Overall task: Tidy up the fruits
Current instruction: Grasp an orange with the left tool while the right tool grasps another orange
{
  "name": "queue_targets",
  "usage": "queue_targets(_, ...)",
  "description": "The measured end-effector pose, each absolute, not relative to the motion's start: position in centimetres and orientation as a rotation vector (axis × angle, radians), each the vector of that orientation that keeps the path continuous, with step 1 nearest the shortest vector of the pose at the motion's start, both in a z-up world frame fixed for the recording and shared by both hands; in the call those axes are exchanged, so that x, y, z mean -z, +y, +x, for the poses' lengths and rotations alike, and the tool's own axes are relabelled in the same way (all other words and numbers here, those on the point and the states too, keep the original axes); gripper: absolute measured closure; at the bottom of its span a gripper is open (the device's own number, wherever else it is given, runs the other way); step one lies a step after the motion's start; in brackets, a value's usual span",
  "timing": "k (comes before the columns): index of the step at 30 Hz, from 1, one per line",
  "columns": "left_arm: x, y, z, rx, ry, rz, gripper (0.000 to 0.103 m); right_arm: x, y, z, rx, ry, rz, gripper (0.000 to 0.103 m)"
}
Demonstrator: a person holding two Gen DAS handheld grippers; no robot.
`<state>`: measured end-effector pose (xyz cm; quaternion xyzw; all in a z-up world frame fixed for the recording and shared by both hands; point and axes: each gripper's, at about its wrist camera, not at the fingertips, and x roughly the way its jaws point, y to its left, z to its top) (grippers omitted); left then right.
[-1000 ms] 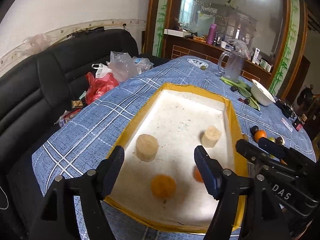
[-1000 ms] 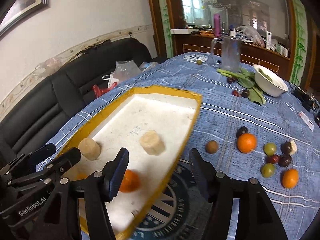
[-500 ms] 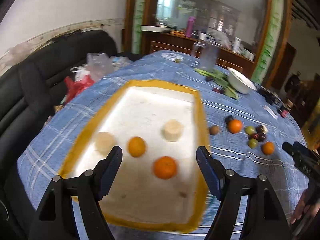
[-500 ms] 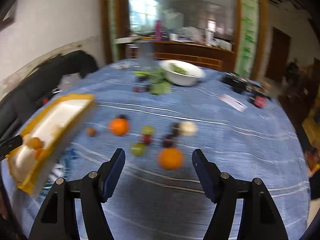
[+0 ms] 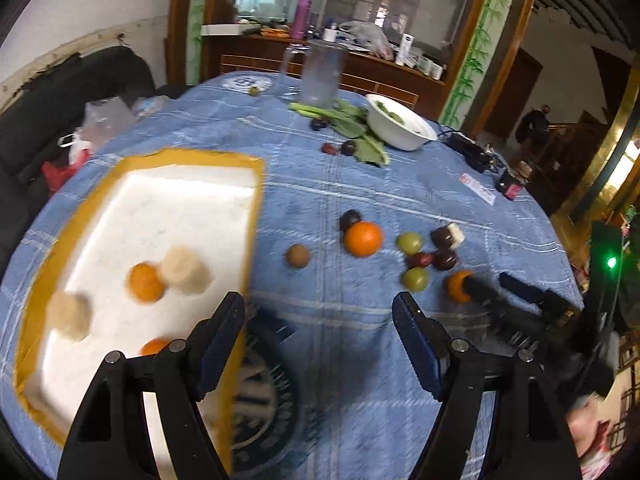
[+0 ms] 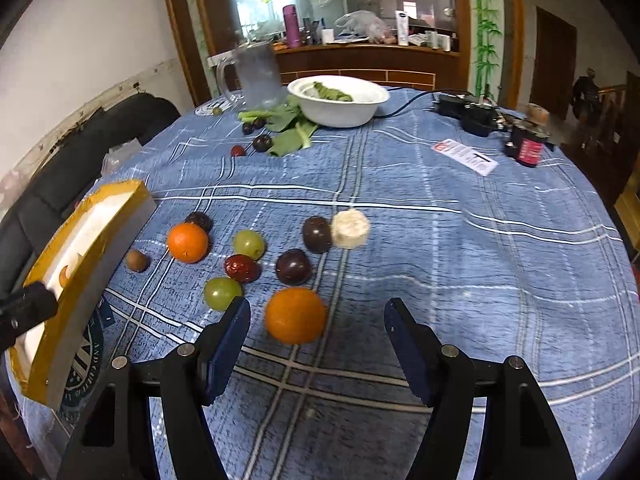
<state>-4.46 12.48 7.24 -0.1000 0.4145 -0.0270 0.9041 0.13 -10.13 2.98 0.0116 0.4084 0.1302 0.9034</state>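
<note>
Right hand-held gripper (image 6: pixel 316 344): jaws spread wide, holding nothing. An orange (image 6: pixel 295 315) lies on the worktop (image 6: pixel 460 248) just ahead of the gap between its fingers, lower centre of the right wrist view, touching neither.

Left hand-held gripper (image 5: pixel 320 344): jaws likewise wide and empty, above the blue plaid cloth at lower centre of the left wrist view.

Tray (image 5: pixel 248 216), yellow-rimmed with white interior, occupies the left of the left wrist view. It contains two oranges (image 5: pixel 145 282) and two pale cut pieces (image 5: pixel 185 270); one piece touches an orange.

Loose fruit sits mid-frame in the right wrist view: a second orange (image 6: pixel 187 242), two green grapes (image 6: pixel 249 243), a red date (image 6: pixel 241 268), dark plums (image 6: pixel 293 267), a brown kiwi-like fruit (image 6: pixel 138 260), and a pale cut piece (image 6: pixel 350 229) touching a plum.

White bowl (image 6: pixel 340 114) with greens stands at upper centre.
</note>
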Motion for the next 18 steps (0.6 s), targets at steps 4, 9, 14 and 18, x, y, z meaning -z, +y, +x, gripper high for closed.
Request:
queue_targets(4,-6.4,11.0,-0.9,0.052,0.878,-0.201,0.028,-2.4,-9.4,0.7,-0.309,0.845,0.034,0.03)
queue_targets(9,-4.4,9.4,2.9,0.043,0.928,-0.187,0.042,-1.6,-9.3,1.3,-0.337,0.866,0.042,0.033)
queue_targets(14,-2.5,8.3,5.8,0.022,0.948,-0.153,0.042,-1.3,-9.4,1.5,-0.35,0.879,0.042,0.039)
queue_targets(18,-1.4,7.6,6.6,0.027,0.969,-0.134,0.051,-1.2,-9.4,1.6,-0.35,0.888,0.038,0.048)
